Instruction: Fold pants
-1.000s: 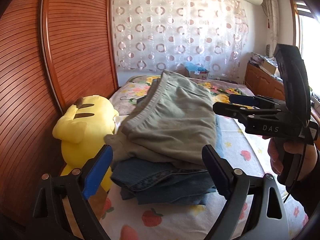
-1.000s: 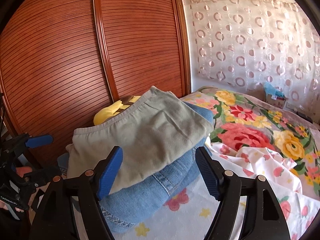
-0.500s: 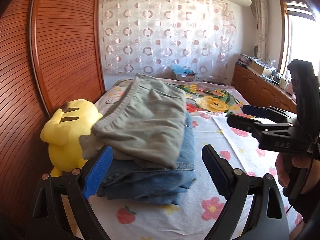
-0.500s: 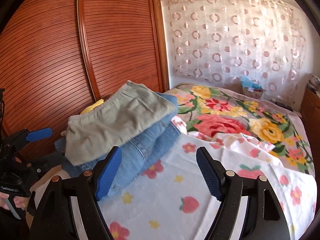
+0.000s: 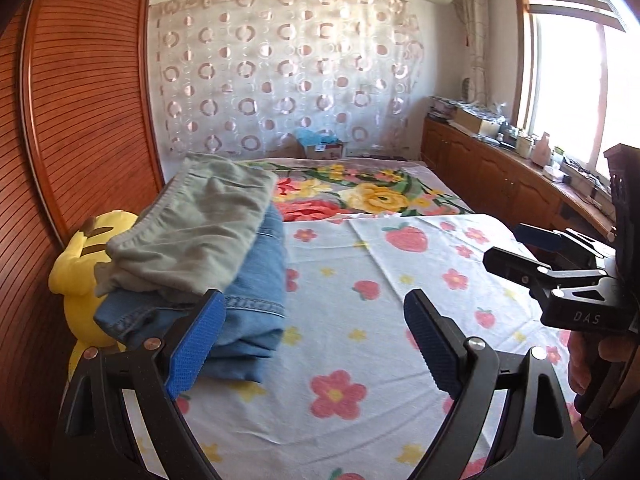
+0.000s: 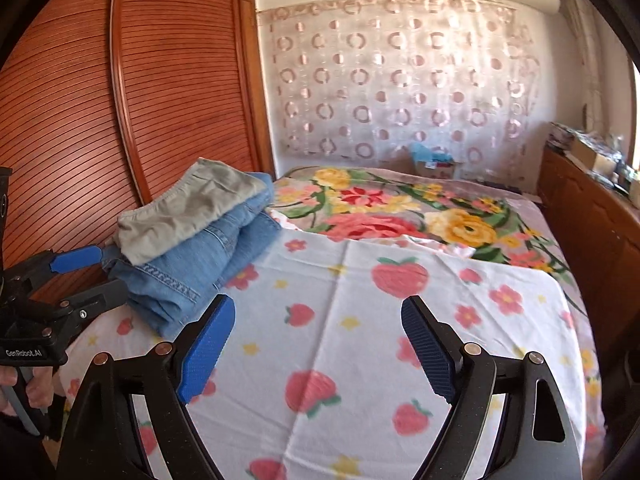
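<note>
Pants (image 5: 196,236), folded grey pair atop folded jeans (image 5: 256,292), sit far left on bed (image 5: 420,320). Left tongs (image 5: 314,344) spread w/ nothing between; right tongs (image 6: 318,346) opening, also empty.

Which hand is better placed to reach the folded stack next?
Left, probably. The left tongs sit right beside the jeans under the grey-green pants; the right tongs, empty and opening, face bare sheet.
</note>
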Demonstrator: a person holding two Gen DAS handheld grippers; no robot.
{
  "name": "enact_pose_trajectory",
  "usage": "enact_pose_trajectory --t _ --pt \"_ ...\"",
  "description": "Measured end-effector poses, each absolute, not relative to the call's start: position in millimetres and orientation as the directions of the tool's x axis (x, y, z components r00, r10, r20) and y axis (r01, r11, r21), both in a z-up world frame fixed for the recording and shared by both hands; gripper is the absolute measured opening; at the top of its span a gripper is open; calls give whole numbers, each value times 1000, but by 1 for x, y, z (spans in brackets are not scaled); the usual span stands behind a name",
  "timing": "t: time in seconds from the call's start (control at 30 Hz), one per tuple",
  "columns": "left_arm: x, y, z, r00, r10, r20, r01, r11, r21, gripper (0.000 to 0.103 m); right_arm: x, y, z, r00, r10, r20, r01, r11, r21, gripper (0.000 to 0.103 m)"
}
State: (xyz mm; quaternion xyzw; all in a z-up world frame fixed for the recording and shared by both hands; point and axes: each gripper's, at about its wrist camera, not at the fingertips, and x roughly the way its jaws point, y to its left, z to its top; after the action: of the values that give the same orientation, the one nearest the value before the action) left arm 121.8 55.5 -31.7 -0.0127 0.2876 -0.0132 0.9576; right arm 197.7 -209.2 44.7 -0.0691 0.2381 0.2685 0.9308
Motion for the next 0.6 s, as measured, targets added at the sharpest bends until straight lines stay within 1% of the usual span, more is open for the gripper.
enact_pose_trajectory --t 0.3,0.6 --pt "96 15 -26 828 -80 -555 77 997 -29 91 131 -222 55 802 383 -458 -432 902 -3 87" --pt "66 -13 -2 855 -74 -514 87 996 1 91 87 -235 66 840 350 -415 -377 926 19 87"
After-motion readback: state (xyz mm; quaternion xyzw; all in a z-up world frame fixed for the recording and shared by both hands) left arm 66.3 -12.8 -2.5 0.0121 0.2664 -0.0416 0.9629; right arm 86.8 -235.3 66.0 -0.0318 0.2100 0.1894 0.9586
